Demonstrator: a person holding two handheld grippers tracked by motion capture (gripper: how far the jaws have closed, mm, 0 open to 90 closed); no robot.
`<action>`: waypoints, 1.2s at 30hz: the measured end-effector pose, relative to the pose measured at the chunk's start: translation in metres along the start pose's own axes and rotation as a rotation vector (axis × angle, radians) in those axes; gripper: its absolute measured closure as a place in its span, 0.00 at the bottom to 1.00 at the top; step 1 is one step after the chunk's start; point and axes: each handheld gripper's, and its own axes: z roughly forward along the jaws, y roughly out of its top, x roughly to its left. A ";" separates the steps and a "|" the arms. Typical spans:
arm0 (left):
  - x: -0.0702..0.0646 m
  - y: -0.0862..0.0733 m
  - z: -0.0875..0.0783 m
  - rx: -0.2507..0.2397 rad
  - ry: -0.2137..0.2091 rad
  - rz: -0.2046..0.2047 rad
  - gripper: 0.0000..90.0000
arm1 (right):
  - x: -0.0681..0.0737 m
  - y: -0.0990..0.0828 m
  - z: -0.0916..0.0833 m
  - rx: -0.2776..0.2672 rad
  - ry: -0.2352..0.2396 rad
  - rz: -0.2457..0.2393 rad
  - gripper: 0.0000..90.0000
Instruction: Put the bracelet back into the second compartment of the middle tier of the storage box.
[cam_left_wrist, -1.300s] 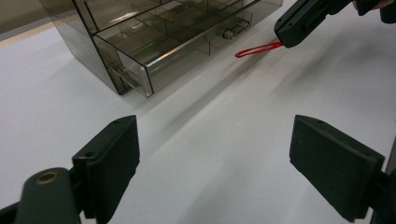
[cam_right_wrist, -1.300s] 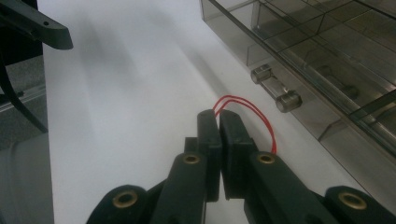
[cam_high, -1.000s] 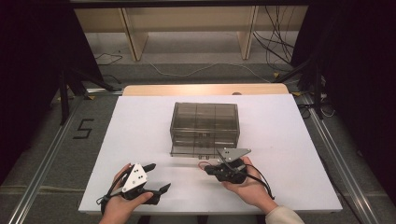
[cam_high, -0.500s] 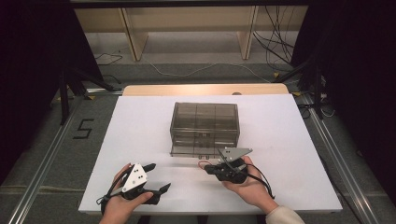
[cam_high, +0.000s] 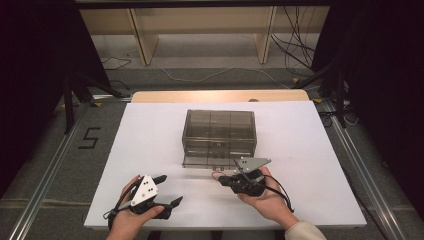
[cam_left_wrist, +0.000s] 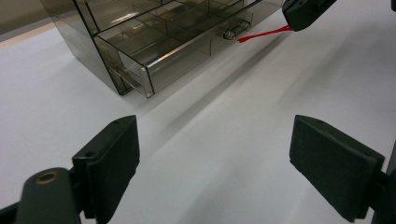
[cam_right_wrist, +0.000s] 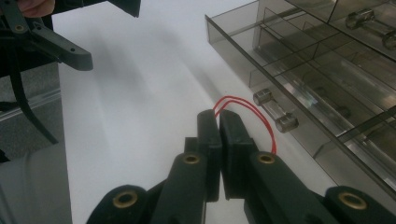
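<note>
A smoky clear drawer cabinet (cam_high: 219, 131) stands mid-table, its bottom drawer (cam_high: 210, 161) pulled out a little. My right gripper (cam_high: 223, 180) lies just in front of that drawer, shut on a thin red loop like a rubber band (cam_high: 216, 175). In the right gripper view the pads (cam_right_wrist: 218, 116) pinch the red loop (cam_right_wrist: 252, 112) beside the drawer's clear handle (cam_right_wrist: 275, 109). My left gripper (cam_high: 169, 190) rests near the table's front left, open, with nothing between its jaws (cam_left_wrist: 215, 158). Ahead of it are the cabinet (cam_left_wrist: 140, 37) and the red loop (cam_left_wrist: 261, 35).
The white tabletop (cam_high: 150, 140) spreads wide on both sides of the cabinet. Metal rails (cam_high: 50, 165) run along the table's sides. Wooden shelving legs (cam_high: 140, 35) and cables stand on the floor beyond the far edge.
</note>
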 end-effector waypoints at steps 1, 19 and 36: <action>0.000 0.000 0.000 0.000 0.000 0.000 0.18 | 0.000 0.000 0.000 -0.001 0.000 -0.001 0.98; 0.000 0.000 0.000 0.001 0.001 0.000 0.18 | 0.000 0.006 -0.006 -0.023 -0.007 -0.004 0.98; -0.001 0.000 0.000 0.001 0.000 -0.001 0.18 | -0.001 0.010 -0.010 -0.041 -0.018 -0.003 0.98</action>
